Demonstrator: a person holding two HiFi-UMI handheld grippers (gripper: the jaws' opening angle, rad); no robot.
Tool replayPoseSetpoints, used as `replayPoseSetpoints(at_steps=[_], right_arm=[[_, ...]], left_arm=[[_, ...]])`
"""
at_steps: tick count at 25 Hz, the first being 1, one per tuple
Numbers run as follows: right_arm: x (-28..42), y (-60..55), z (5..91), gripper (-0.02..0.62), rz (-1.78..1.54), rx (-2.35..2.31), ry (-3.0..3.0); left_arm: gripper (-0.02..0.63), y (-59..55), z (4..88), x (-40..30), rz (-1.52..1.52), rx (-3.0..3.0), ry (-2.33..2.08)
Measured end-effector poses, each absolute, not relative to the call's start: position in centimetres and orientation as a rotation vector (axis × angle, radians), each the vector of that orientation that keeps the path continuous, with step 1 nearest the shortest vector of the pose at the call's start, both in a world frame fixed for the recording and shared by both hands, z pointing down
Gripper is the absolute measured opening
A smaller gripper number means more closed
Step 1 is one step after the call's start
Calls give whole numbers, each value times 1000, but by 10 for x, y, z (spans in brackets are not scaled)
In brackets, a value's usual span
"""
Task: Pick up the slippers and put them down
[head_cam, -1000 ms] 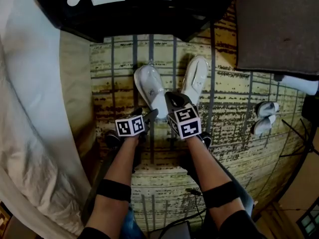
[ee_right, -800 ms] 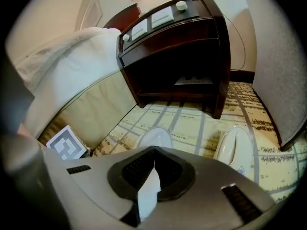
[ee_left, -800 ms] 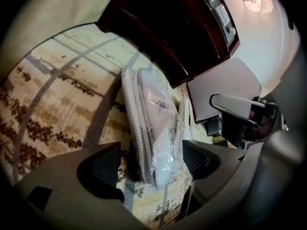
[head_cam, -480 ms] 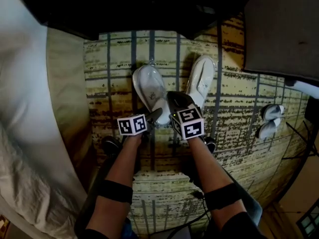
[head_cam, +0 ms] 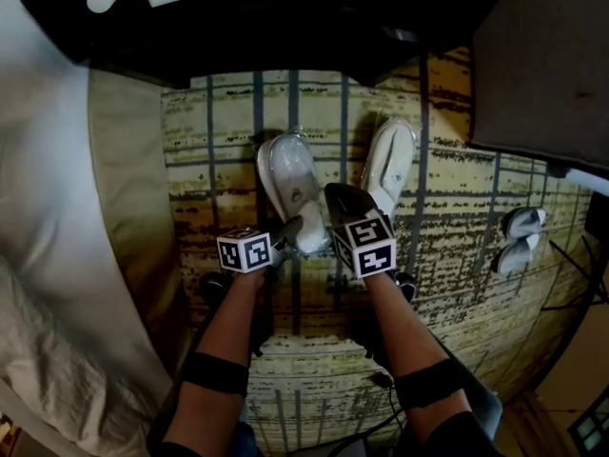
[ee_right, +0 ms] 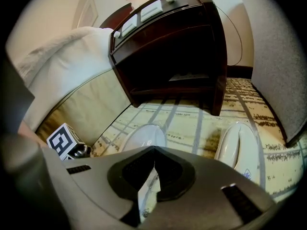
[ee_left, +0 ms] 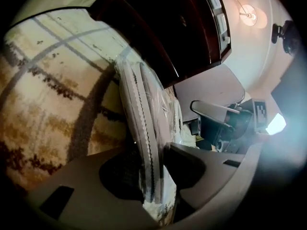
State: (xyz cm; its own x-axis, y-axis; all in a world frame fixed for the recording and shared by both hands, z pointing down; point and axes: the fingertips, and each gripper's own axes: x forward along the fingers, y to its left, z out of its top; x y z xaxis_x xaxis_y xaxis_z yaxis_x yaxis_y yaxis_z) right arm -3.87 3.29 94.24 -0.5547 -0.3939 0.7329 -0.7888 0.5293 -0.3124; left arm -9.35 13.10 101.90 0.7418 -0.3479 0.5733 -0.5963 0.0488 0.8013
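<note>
Two white slippers in clear wrap lie on the patterned carpet [head_cam: 457, 217], close to the edge where it runs under the dark nightstand [head_cam: 285, 27]. The bed [head_cam: 48, 208] lines the carpet's left edge.

The left slipper [head_cam: 290, 179] points its far end at the nightstand and its near end at the person. The left tool [head_cam: 293, 227] has that near end between its jaws. The jaws have just been closing, and in the left gripper view both pads press on the slipper's thin sole, with its serrated edge running up between them. The head view does not show whether that end is off the carpet.

The right slipper [head_cam: 392, 160] lies apart from the left one, nearer the carpet's right side, angled slightly and untouched.

The right tool [head_cam: 333, 198] points steeply down between the two slippers, just beside the left one. Its jaws are together at the tips. Only a pale sliver shows through the narrow gap beneath them in the right gripper view, and nothing can be made out gripped there. That view also shows the left tool's marker cube [ee_right: 61, 140] low at the left, by the bed skirt.

A second pair of white slippers [head_cam: 519, 236] sits well apart, toward the carpet's right edge, below a dark grey padded piece of furniture [head_cam: 542, 65].
</note>
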Motion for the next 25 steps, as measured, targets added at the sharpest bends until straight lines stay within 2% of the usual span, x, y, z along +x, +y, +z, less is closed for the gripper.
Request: replayPoseSetpoints(at_steps=[13, 25], right_arm=[[-41, -8, 893, 2, 825, 1073, -2220], [-69, -78, 858, 2, 762, 1164, -2313]], left_arm=[[127, 66, 944, -132, 210, 1723, -683], [127, -48, 905, -171, 112, 1771, -727]])
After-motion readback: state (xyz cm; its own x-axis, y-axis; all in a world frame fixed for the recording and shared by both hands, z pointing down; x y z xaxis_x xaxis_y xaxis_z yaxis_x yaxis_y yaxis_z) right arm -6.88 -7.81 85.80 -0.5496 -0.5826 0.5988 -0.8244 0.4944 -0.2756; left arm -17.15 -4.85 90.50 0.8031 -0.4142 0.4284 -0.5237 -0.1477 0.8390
